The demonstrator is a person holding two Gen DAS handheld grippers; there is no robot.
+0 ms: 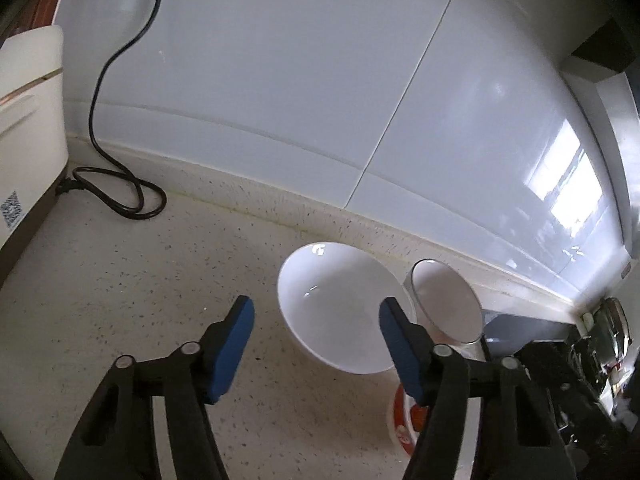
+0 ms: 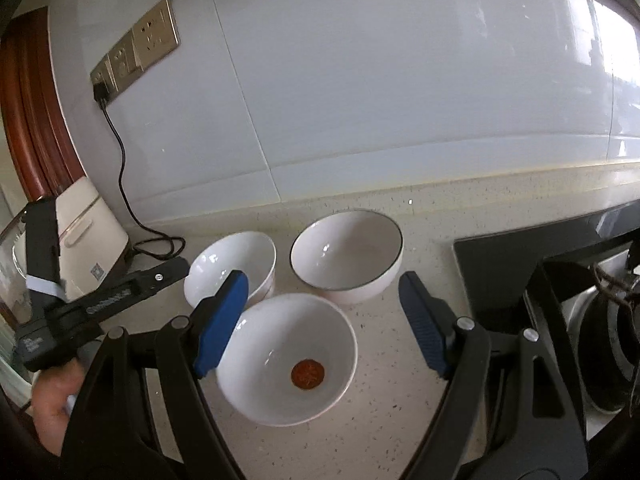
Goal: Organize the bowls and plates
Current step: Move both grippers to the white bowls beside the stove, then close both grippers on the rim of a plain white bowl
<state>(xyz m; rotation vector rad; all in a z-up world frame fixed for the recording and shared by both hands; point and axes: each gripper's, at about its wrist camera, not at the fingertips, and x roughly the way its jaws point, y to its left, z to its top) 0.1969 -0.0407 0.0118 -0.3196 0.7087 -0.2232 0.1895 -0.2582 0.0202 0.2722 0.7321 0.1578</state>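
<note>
Three white bowls stand on the speckled counter. In the right wrist view a plain bowl [image 2: 232,268] is at the left, a dark-rimmed bowl [image 2: 346,255] behind, and a bowl with a red mark inside [image 2: 286,358] nearest. My right gripper [image 2: 322,312] is open above the red-marked bowl, empty. My left gripper [image 1: 316,340] is open and empty; its right finger overlaps the plain bowl [image 1: 340,308]. The dark-rimmed bowl [image 1: 446,300] is to its right, and the red-patterned bowl [image 1: 402,420] shows partly below. The left gripper's body [image 2: 108,300] reaches in beside the plain bowl.
A cream appliance [image 2: 86,236] stands at the left with a black cord [image 1: 120,196] coiled on the counter [image 1: 140,280] and plugged into wall sockets [image 2: 136,52]. A black stove top [image 2: 520,264] with a burner is at the right. White tiled wall behind.
</note>
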